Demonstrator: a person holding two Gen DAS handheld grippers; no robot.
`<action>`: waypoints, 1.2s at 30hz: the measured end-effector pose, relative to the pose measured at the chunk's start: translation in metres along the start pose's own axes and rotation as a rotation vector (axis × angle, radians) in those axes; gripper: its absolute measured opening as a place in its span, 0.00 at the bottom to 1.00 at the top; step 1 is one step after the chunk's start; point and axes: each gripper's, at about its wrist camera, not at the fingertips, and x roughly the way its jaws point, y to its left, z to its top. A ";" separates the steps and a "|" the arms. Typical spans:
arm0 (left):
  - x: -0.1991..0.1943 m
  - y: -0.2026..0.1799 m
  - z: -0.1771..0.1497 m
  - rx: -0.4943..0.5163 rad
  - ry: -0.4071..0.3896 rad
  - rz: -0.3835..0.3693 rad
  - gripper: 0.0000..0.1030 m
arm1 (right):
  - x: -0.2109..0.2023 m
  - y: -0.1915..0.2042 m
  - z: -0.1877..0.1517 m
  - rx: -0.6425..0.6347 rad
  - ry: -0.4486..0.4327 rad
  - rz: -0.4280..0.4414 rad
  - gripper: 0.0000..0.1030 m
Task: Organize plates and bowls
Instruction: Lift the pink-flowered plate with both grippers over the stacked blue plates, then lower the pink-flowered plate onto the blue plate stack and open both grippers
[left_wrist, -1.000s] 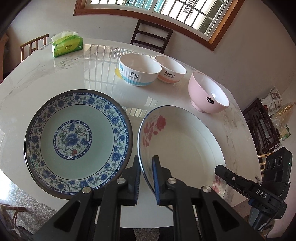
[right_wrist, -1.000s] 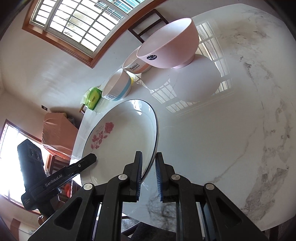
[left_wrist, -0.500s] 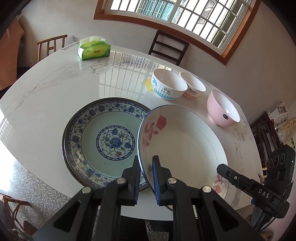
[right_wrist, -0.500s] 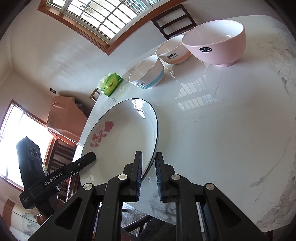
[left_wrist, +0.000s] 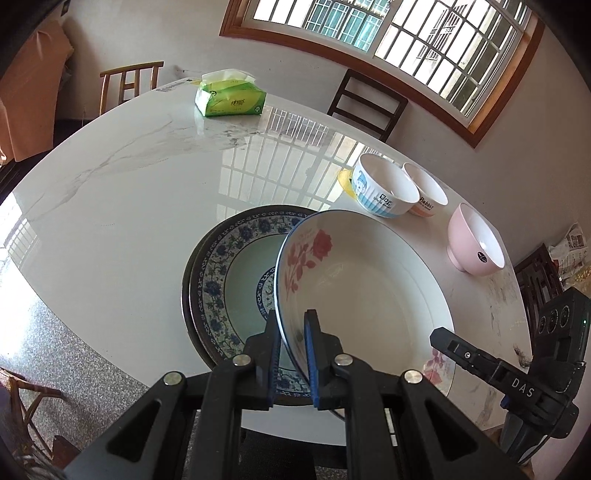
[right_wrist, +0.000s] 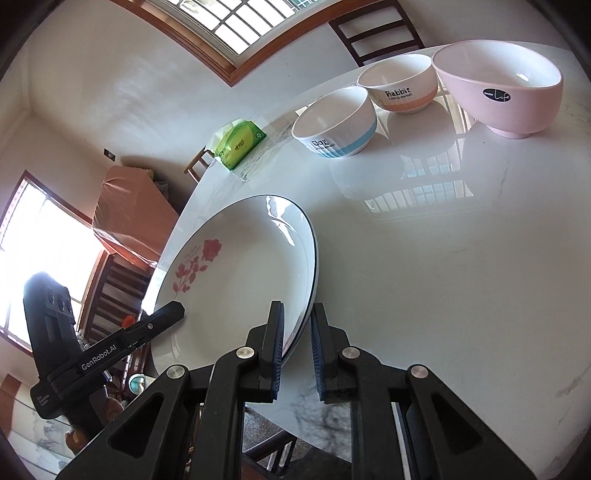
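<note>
Both hand-held grippers, left (left_wrist: 291, 345) and right (right_wrist: 297, 345), clamp opposite rims of the rose plate (left_wrist: 369, 288), held above the worktop (left_wrist: 129, 206), overlapping the blue plate (left_wrist: 229, 280). Best centred first, then lowered level.

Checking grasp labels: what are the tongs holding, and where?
Both tongs, left and right, are shut on the rose plate, each pinching its rim on opposite sides.

two plates (left_wrist: 369, 295), three bowls (left_wrist: 384, 192), one tissue pack (left_wrist: 231, 98), two grippers (left_wrist: 291, 332)
</note>
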 end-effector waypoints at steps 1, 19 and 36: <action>0.001 0.003 0.001 -0.004 0.000 0.002 0.12 | 0.003 0.002 0.001 -0.003 0.004 -0.001 0.15; 0.021 0.027 0.010 -0.036 0.023 0.024 0.12 | 0.033 0.018 0.006 -0.033 0.047 -0.030 0.15; 0.028 0.032 0.011 -0.039 0.032 0.033 0.13 | 0.041 0.023 0.008 -0.037 0.055 -0.038 0.15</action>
